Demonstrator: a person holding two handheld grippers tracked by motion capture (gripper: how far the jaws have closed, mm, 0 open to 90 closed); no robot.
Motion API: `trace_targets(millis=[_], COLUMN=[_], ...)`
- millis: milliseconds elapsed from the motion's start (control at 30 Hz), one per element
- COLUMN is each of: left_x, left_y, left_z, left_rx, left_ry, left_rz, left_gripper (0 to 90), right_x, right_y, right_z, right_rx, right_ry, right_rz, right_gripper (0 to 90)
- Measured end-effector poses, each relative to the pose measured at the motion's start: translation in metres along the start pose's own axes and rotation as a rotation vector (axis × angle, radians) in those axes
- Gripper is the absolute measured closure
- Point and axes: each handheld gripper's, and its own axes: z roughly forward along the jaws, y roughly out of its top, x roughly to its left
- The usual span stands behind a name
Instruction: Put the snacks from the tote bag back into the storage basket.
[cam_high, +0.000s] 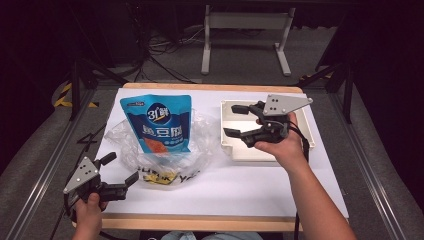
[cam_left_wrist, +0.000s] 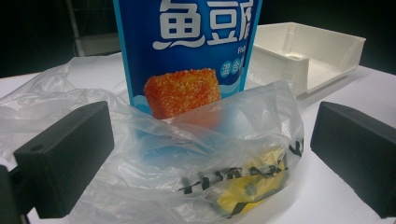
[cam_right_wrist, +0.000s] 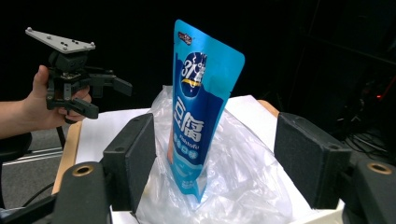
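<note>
A blue snack pouch (cam_high: 159, 123) with an orange picture stands upright inside a crumpled clear plastic bag (cam_high: 165, 150) on the white table. The bag (cam_left_wrist: 196, 158) also holds something yellow (cam_left_wrist: 247, 193) low at its front. My left gripper (cam_high: 120, 169) sits open at the table's near left corner, just short of the bag. My right gripper (cam_high: 236, 120) hovers open over the white tray (cam_high: 305, 127), its jaws pointing left toward the pouch (cam_right_wrist: 201, 116). From the right gripper view, the left gripper (cam_right_wrist: 105, 95) shows beyond the bag, held in a hand.
The white tray (cam_left_wrist: 327, 51) with low walls lies right of the bag. The white table sheet (cam_high: 215, 190) has a wooden edge at front and back. A metal table frame and cables stand on the floor beyond.
</note>
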Motion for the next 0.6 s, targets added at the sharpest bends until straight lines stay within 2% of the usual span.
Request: trace_targets(millis=[133, 233, 300, 367, 400, 500, 600], left_x=[0.001, 0.003, 0.007, 0.009, 0.009, 0.011, 0.011], left_y=[-0.001, -0.001, -0.003, -0.003, -0.003, -0.004, -0.004], left_z=[0.0, -0.001, -0.003, -0.005, -0.005, -0.005, -0.004], left_rx=[0.003, 0.01, 0.003, 0.006, -0.007, -0.001, -0.006], left_ry=[-0.002, 0.006, 0.012, 0.01, 0.011, 0.012, 0.017], left_rz=[-0.006, 0.005, -0.014, -0.024, -0.038, -0.039, -0.04], left_gripper=[0.2, 0.2, 0.2, 0.2, 0.2, 0.2, 0.2], right_x=[-0.005, -0.009, -0.012, -0.015, -0.016, -0.018, -0.016], right_y=[0.002, 0.003, 0.004, 0.003, 0.003, 0.001, -0.001], right_z=[0.012, 0.021, 0.026, 0.032, 0.035, 0.047, 0.062], right_rx=[0.005, 0.018, 0.02, 0.027, 0.029, 0.045, 0.06], right_ry=[0.035, 0.05, 0.057, 0.052, 0.052, 0.039, 0.058], right_rz=[0.013, 0.018, 0.026, 0.027, 0.028, 0.018, 0.013], right_gripper=[29.5, 29.3, 29.0, 28.9, 28.7, 27.0, 26.2])
